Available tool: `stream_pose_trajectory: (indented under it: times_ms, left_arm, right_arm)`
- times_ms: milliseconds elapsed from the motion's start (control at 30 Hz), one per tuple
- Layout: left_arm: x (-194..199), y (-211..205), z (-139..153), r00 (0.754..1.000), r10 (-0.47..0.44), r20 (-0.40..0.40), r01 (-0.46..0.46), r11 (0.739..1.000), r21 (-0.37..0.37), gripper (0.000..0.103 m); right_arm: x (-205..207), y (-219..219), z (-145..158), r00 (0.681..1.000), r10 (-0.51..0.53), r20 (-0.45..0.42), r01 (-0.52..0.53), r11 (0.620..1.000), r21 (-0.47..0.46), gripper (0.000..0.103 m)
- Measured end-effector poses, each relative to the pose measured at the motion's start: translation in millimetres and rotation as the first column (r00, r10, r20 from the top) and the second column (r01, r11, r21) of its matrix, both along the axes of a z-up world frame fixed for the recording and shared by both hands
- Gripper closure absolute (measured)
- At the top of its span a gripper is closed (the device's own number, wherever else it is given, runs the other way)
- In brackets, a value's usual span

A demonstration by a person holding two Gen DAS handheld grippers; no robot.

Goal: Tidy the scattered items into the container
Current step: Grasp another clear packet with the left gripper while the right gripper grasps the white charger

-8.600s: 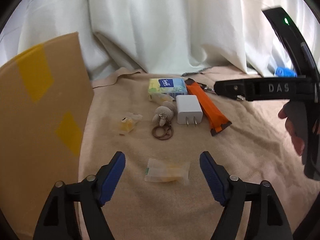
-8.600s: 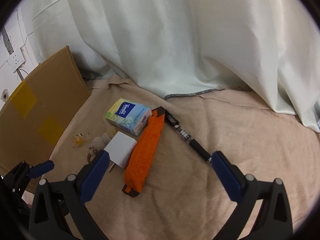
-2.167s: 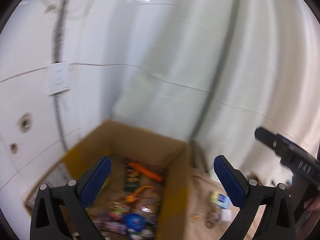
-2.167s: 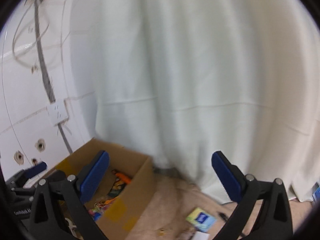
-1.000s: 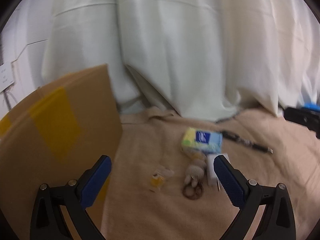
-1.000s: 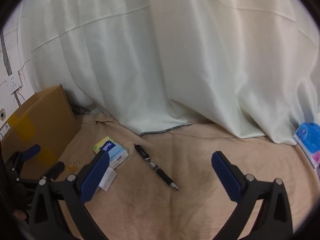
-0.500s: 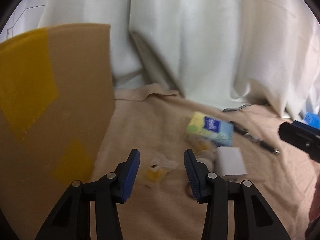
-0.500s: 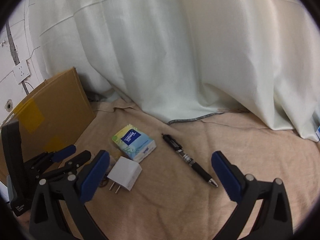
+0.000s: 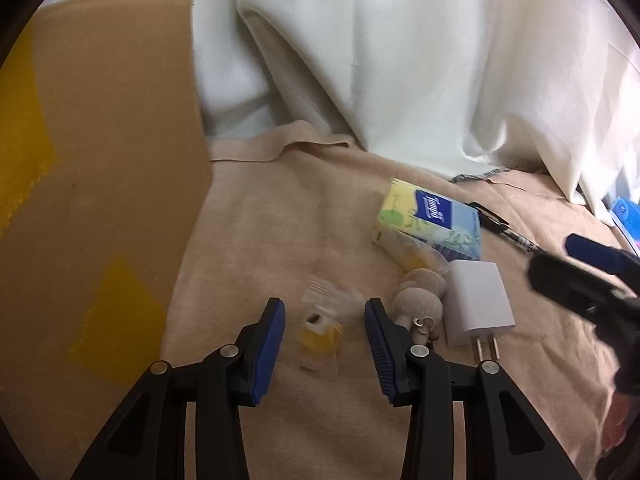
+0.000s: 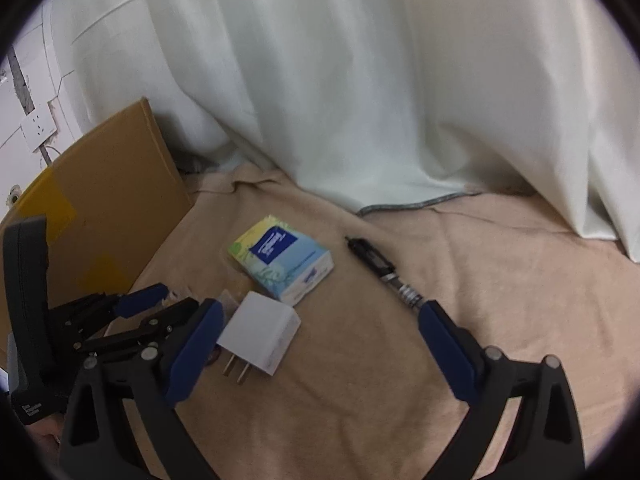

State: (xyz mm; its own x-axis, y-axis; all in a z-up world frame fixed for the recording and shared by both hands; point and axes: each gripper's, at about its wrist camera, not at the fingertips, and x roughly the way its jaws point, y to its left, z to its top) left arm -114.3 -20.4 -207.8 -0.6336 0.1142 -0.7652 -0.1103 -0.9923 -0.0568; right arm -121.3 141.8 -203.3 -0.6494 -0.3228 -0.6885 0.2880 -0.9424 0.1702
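Sitting between my left gripper's [image 9: 325,328] blue pads [image 9: 271,332], a small clear packet with a yellow piece inside [image 9: 320,326] lies flat on the beige cloth [image 9: 280,208]; the jaws stand narrowed on either side of it, and I cannot tell whether they touch it; just to its right lies a beige plush keychain [image 9: 420,302], then a white charger plug [image 9: 478,304] with its prongs toward me; behind those sits a tissue pack [image 9: 430,216], and a black pen [image 10: 380,270] lies right of that; my right gripper [image 10: 320,344] hangs over the cloth with jaws wide and nothing between them, its left pad near the charger; the cardboard box [image 9: 96,200], taped yellow, stands at the cloth's left edge, well apart from the packet; white curtain [image 9: 400,60] hangs behind.
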Motion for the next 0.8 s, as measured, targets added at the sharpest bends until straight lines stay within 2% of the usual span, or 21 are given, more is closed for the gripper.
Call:
stream_pose_trajectory:
  times_ms: [100,233,400,533,667,800]
  left_arm:
    - [-3,1,-1,1.000,0.003,0.007,-0.003,1.000,-0.014,0.060]
    - [-3,3,0,1.000,0.002,0.007,-0.002,1.000,-0.030,0.060]
    - [-3,-3,1,1.000,0.006,0.006,-0.006,1.000,-0.021,0.073]
    - [-3,-3,2,1.000,-0.002,0.006,0.002,1.000,-0.030,0.074]
    - [-4,-6,2,1.000,-0.009,0.007,0.009,1.000,-0.013,0.073]
    - [-4,-6,2,1.000,-0.008,0.008,0.008,1.000,-0.005,0.073]
  right_arm:
    - [-2,-7,-4,1.000,0.014,0.011,-0.014,1.000,0.000,0.007]
    - [-6,-17,-11,0.999,0.029,0.044,-0.028,1.000,-0.004,0.017]
    - [-8,-25,-20,0.995,0.050,0.089,-0.050,0.999,-0.006,0.023]
    - [-8,-29,-24,0.994,0.052,0.101,-0.052,0.999,-0.005,0.029]
    - [-5,-37,-23,0.995,0.052,0.090,-0.056,0.998,0.041,0.033]
    - [3,-46,-19,0.998,0.046,0.046,-0.053,0.986,0.157,0.033]
